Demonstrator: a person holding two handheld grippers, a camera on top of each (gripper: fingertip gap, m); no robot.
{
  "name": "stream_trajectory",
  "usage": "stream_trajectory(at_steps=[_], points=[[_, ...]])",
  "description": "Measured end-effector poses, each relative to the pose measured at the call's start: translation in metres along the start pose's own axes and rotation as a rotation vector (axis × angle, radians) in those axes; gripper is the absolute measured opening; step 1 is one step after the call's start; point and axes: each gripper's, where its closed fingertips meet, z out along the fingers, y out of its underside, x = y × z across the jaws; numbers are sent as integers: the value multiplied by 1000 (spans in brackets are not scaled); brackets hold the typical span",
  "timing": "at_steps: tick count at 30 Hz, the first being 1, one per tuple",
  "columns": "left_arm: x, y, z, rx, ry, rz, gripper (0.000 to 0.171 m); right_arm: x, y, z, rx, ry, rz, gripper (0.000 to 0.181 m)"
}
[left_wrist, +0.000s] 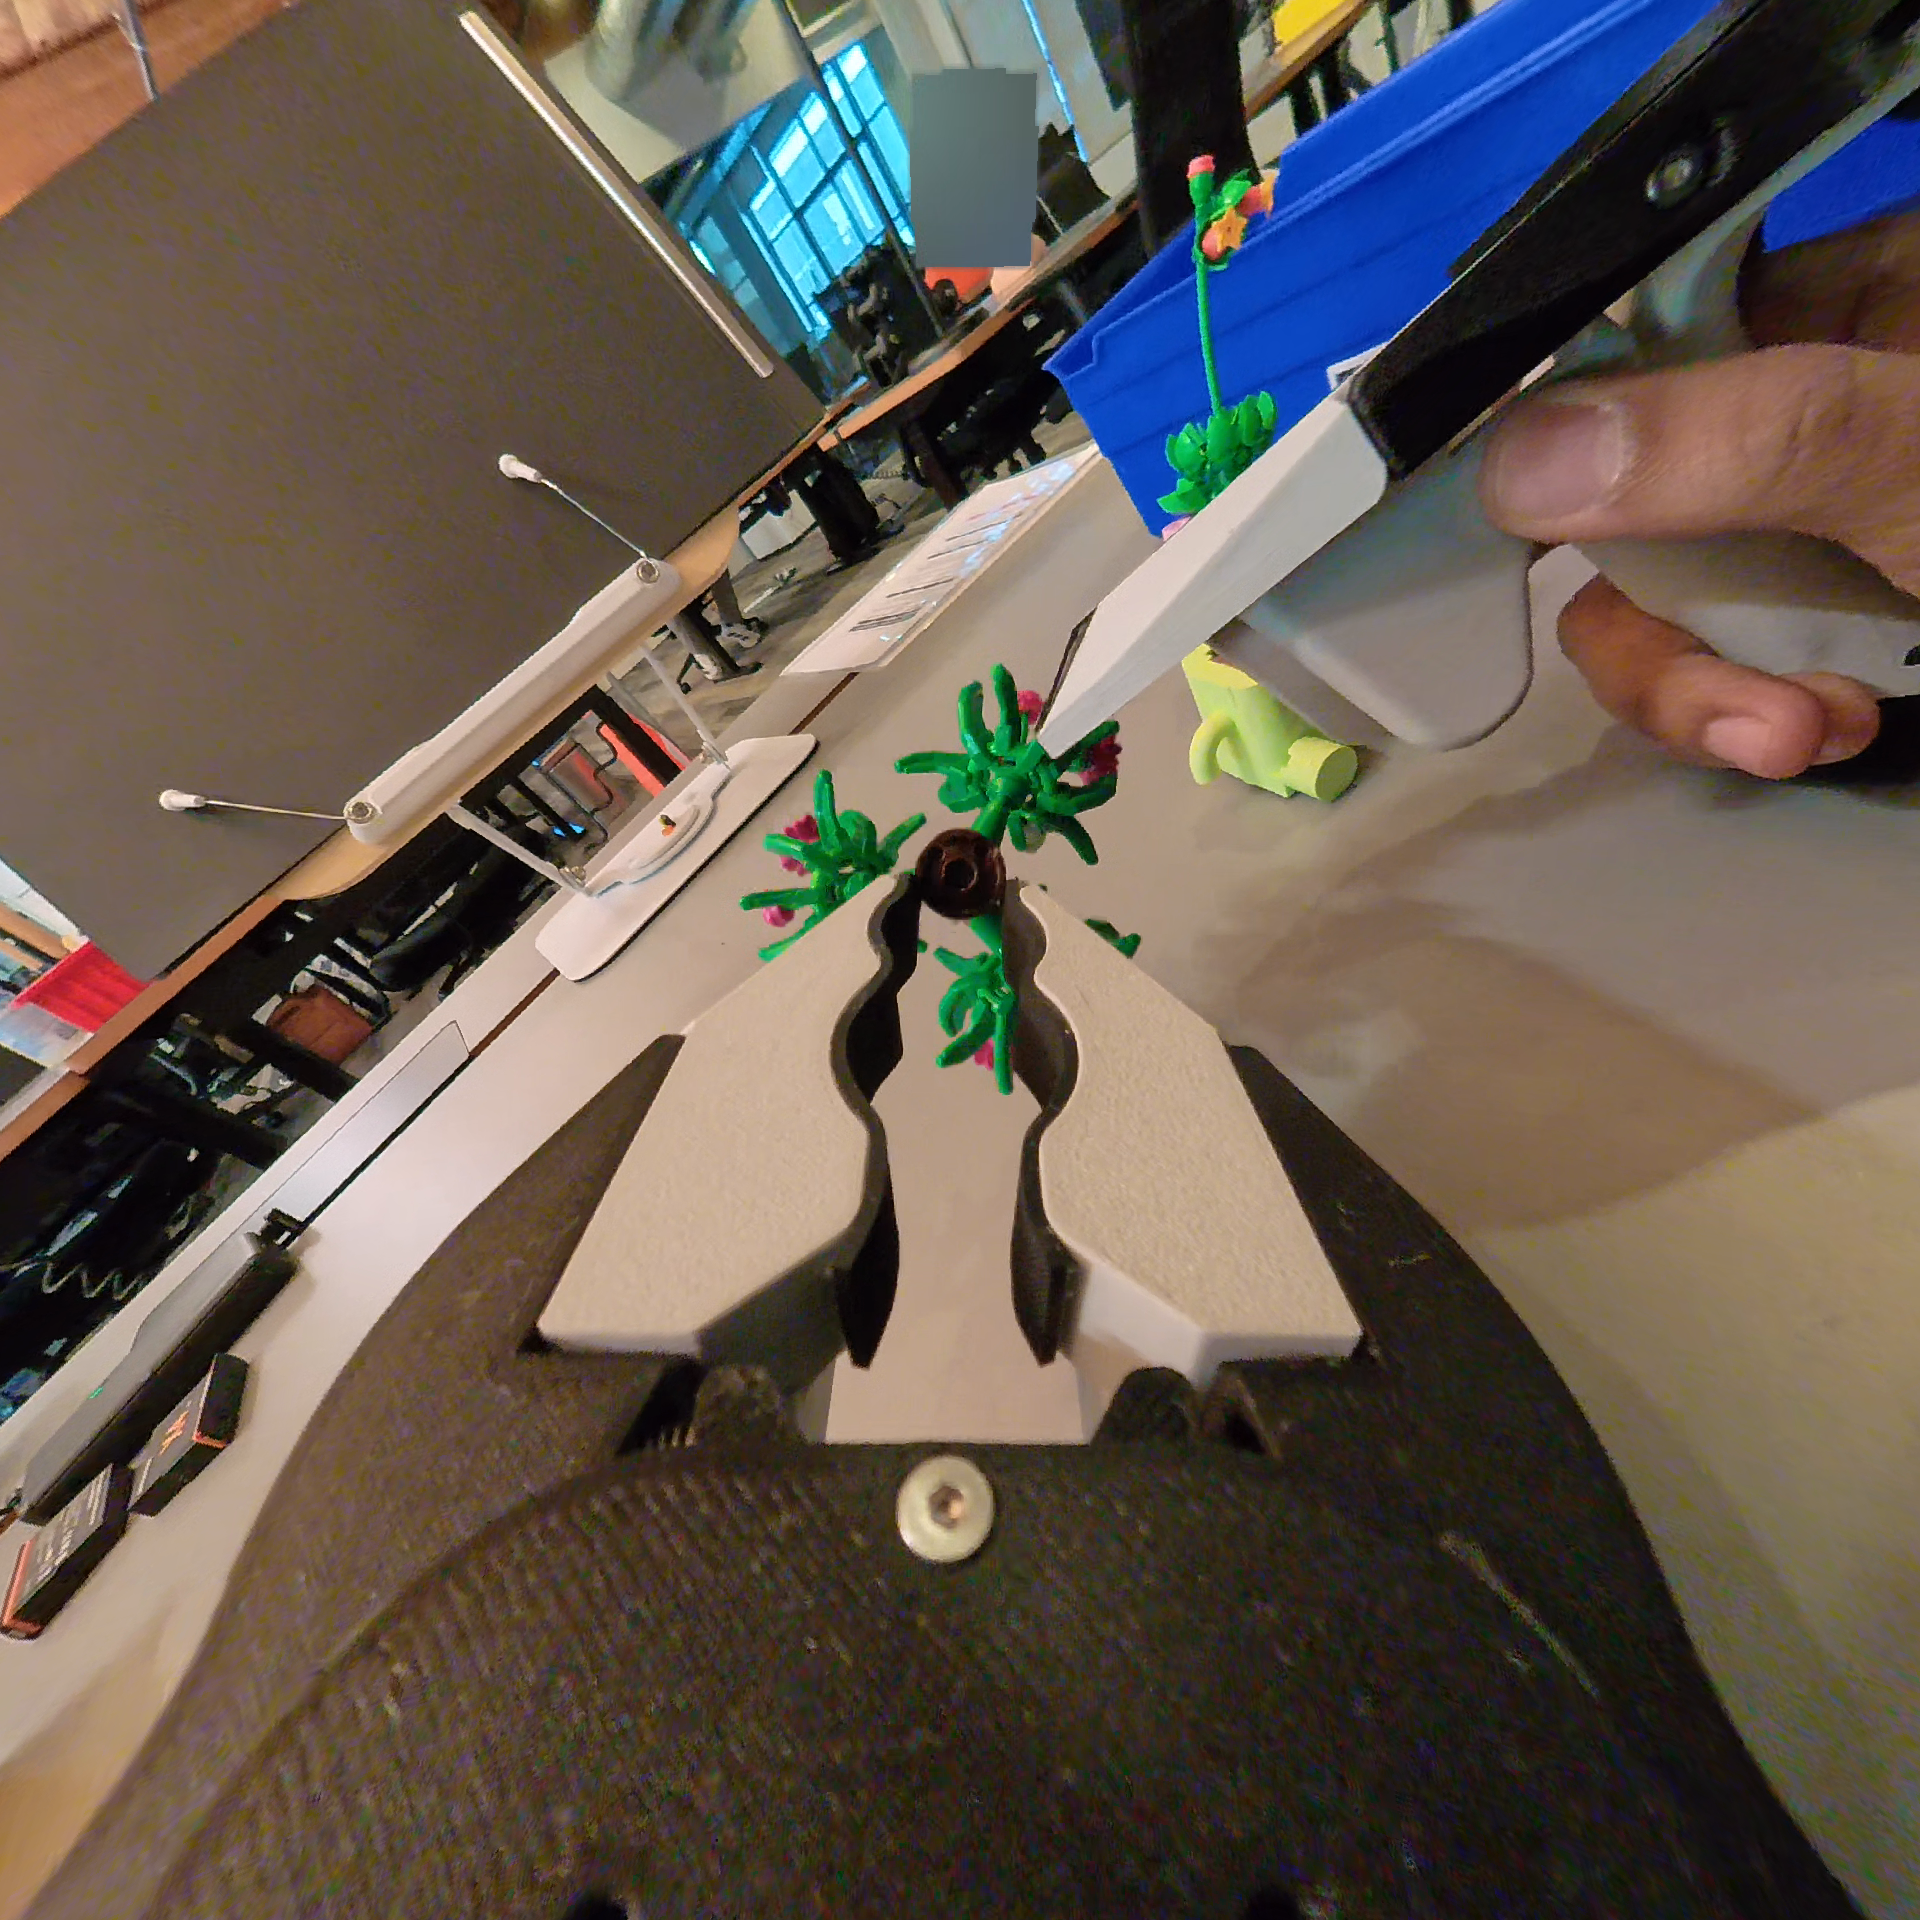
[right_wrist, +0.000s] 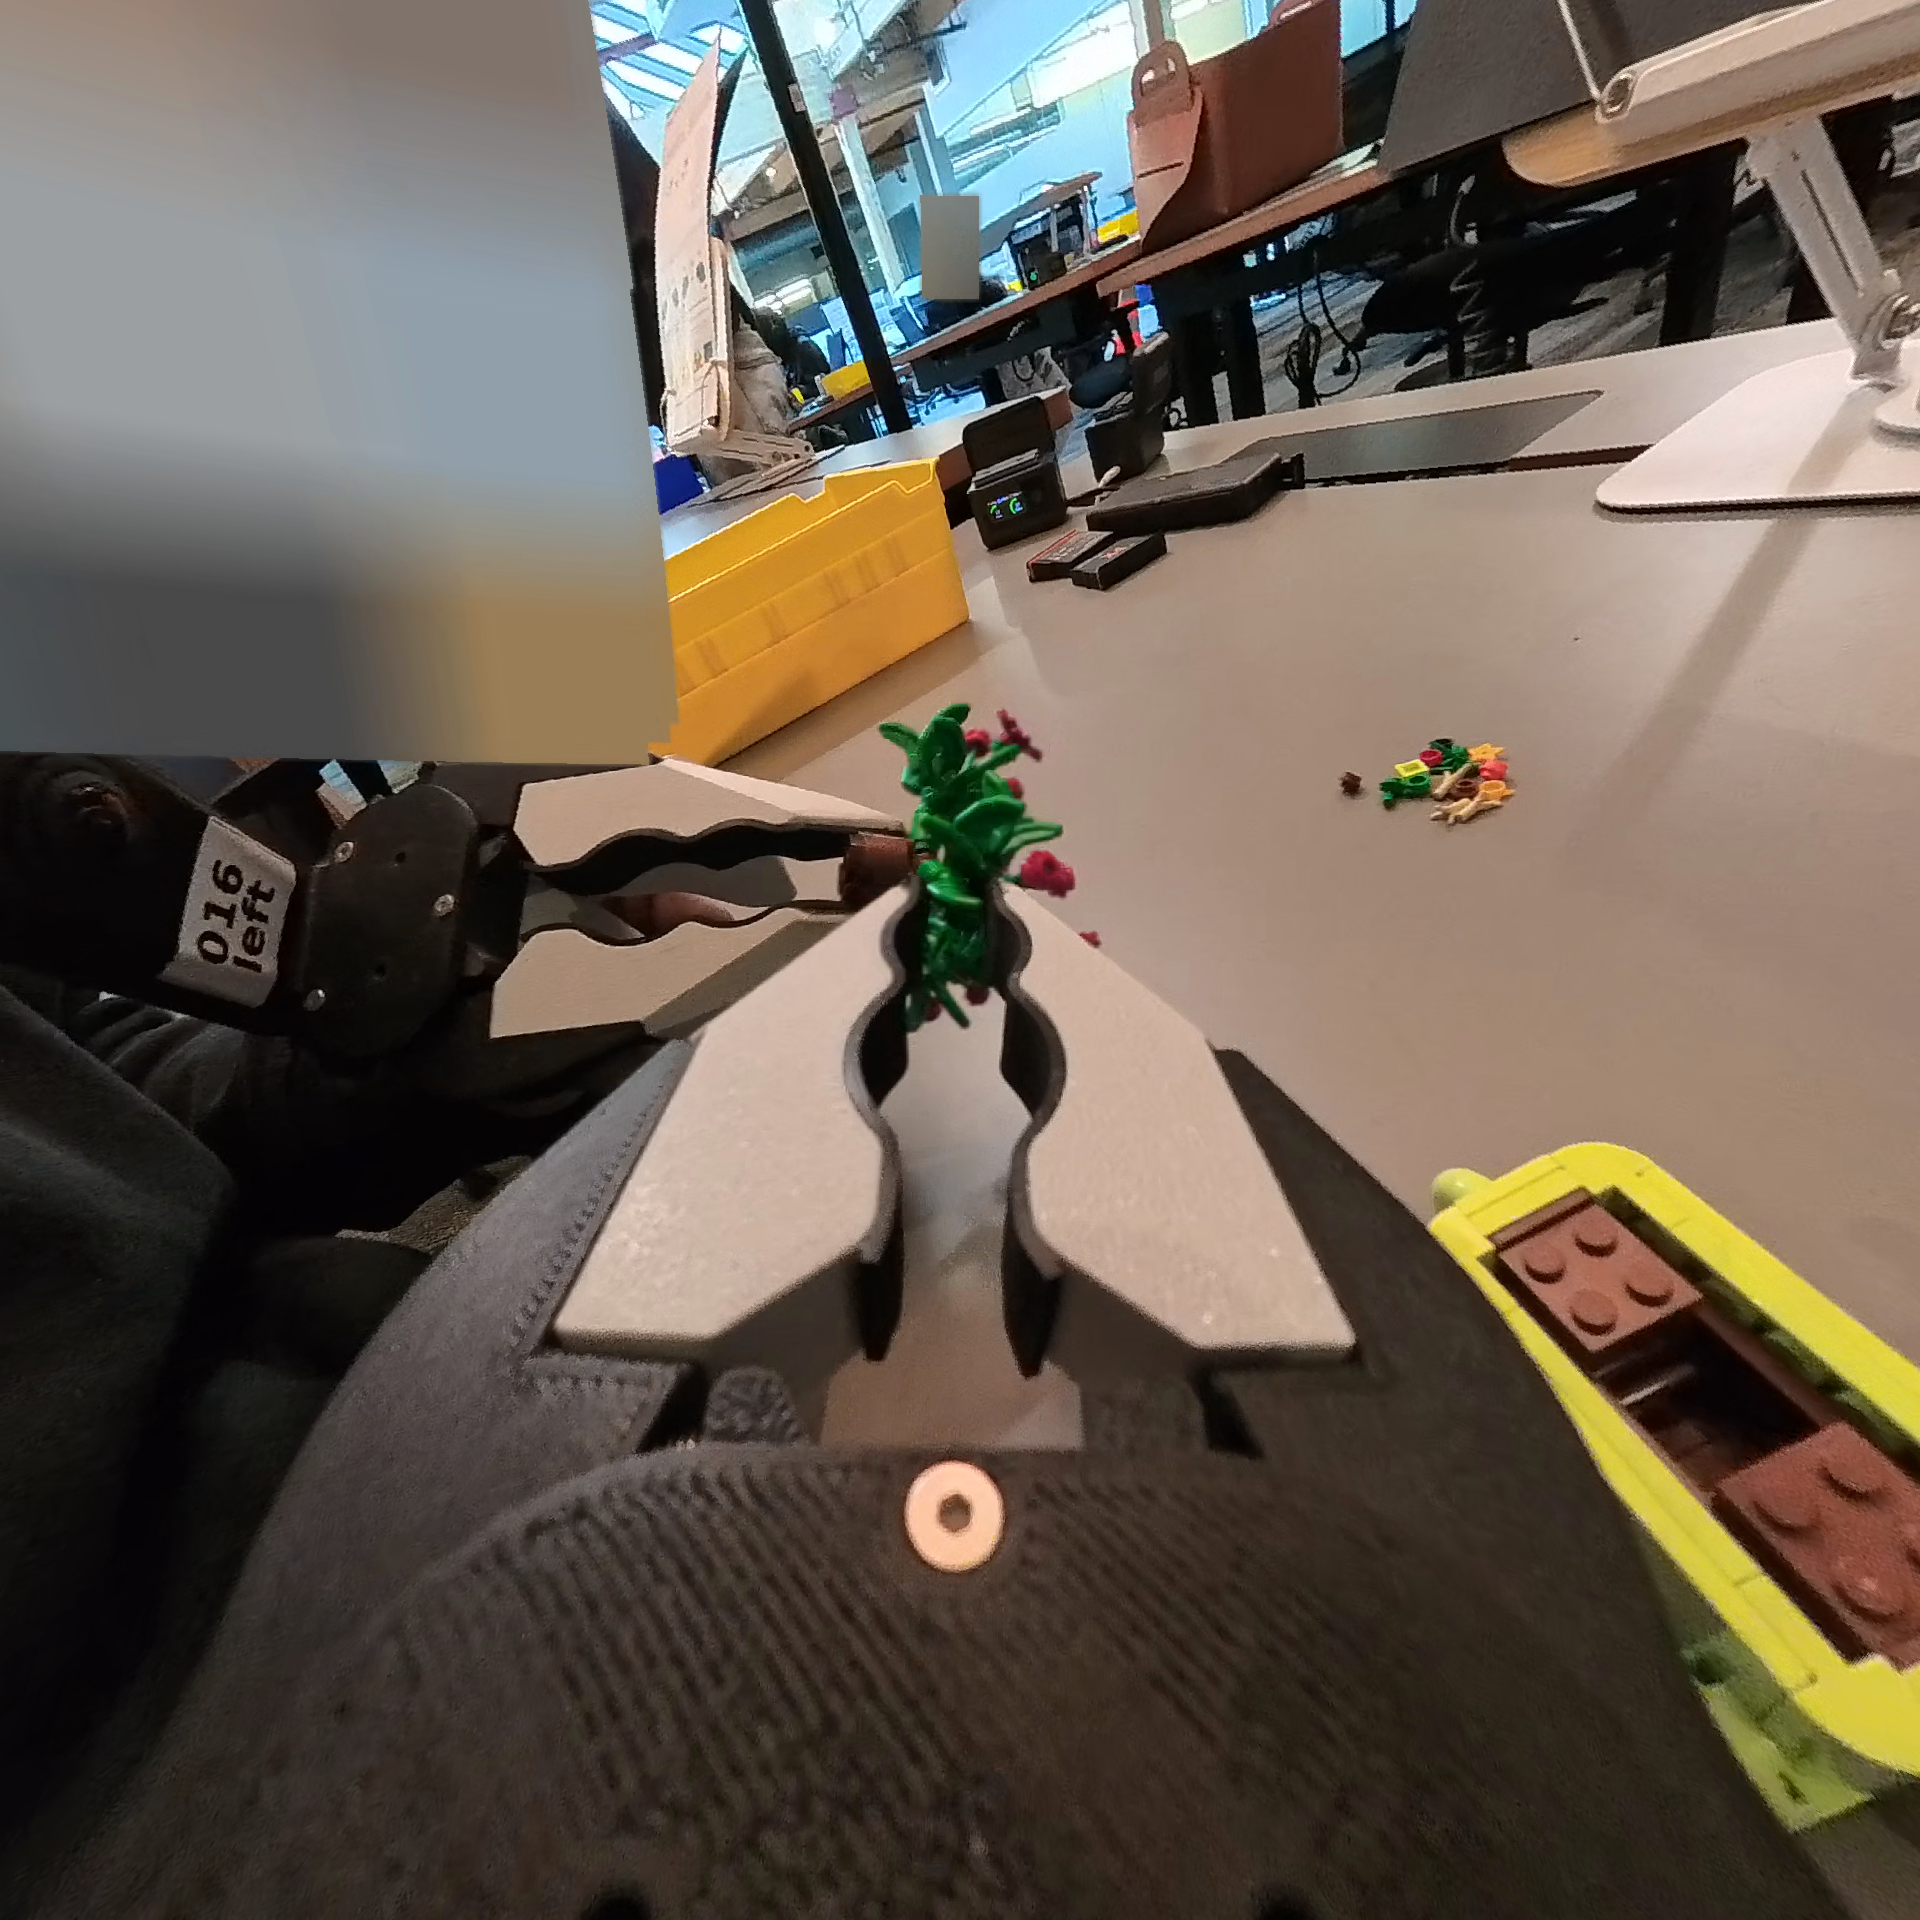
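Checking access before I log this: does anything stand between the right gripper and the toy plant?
Nothing visible does. The plant has its leaves between the tips of the right gripper. The left gripper holds the brown base from the side, clear of that path.

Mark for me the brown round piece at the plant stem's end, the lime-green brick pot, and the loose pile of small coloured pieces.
brown round piece (left_wrist: 961, 873): left wrist view, its front face.
lime-green brick pot (right_wrist: 1538, 1210): right wrist view, its upper rim.
pile of small coloured pieces (right_wrist: 1449, 781): right wrist view, its middle.
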Motion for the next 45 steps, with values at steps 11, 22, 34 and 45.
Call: stream_trajectory(at_steps=[11, 22, 34, 45], points=[[2, -1, -1, 10, 10, 6, 10, 9, 4, 3, -30, 25, 63, 11], [2, 11, 6, -78, 68, -61, 10, 0, -15, -11, 105, 10, -45, 24], [18, 14, 6, -105, 140, 11, 11, -8, 18, 13, -131, 22, -141, 22], [25, 13, 4, -87, 97, 145, 11, -8, 31, 17, -215, 52, -194, 19]])
